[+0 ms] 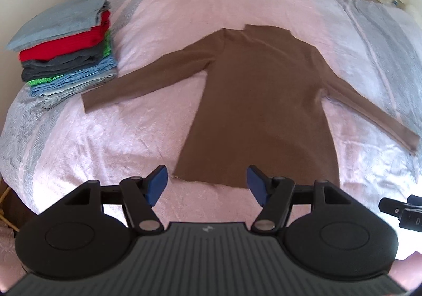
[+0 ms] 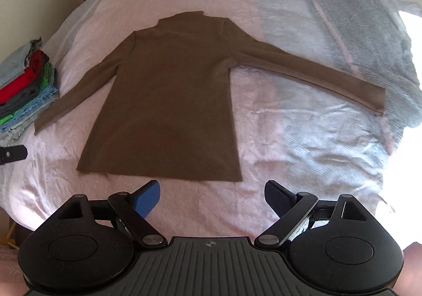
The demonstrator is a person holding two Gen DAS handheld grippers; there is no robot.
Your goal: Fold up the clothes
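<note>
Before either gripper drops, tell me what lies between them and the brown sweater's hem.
Nothing visible: only bare pink bedspread separates the open left gripper and right gripper from the brown sweater.

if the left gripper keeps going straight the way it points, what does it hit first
Most likely the hem of the brown sweater, which lies flat on the pink bedspread. The open left gripper frames that lower edge, though depth is unclear, so it may meet bare bedspread just short of it.
</note>
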